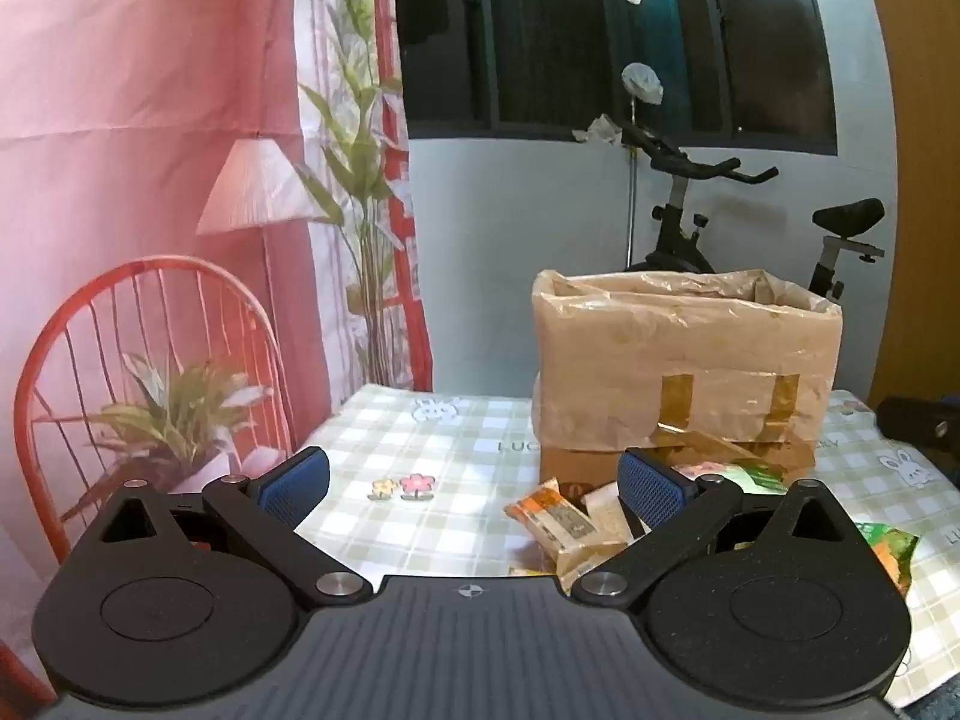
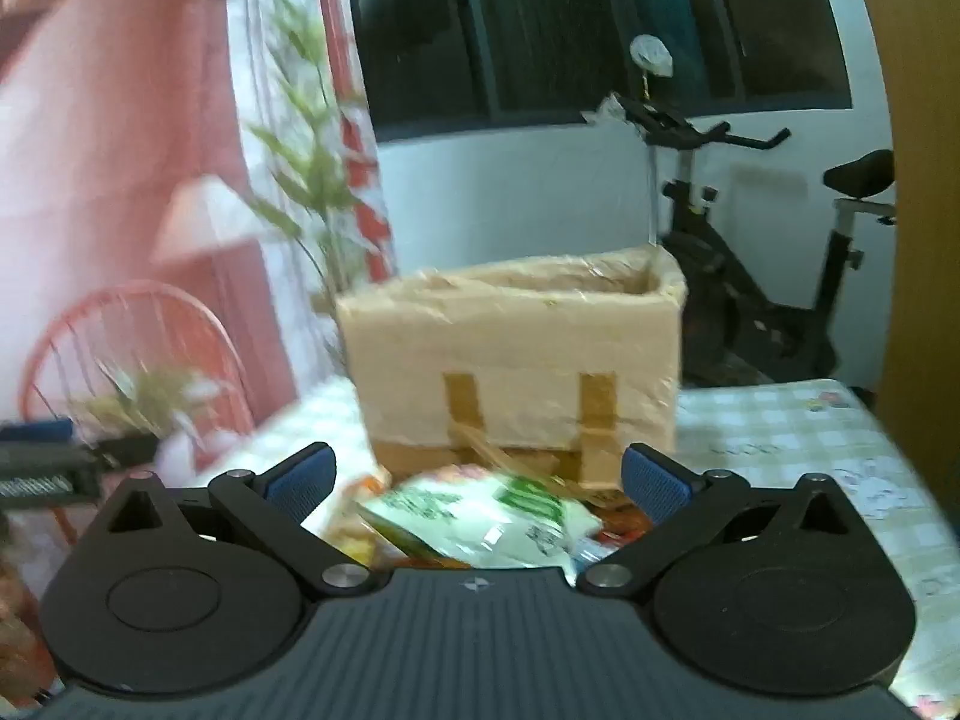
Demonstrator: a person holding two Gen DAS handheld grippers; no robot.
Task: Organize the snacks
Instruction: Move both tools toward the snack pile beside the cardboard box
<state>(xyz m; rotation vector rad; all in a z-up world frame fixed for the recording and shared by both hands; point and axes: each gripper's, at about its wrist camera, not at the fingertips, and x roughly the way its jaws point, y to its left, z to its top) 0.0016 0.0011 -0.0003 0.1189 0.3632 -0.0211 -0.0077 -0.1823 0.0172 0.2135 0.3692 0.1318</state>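
A cardboard box lined with clear plastic stands on the checked tablecloth; it also shows in the right wrist view. Snack packets lie in front of it: an orange and white packet, a green and white packet and a green and orange packet. My left gripper is open and empty above the table, left of the packets. My right gripper is open above a white and green packet in the pile. That view is blurred.
An exercise bike stands behind the table by the wall. A printed pink backdrop with a red chair hangs at the left. The other gripper's dark body shows at the right edge. A wooden panel is at the far right.
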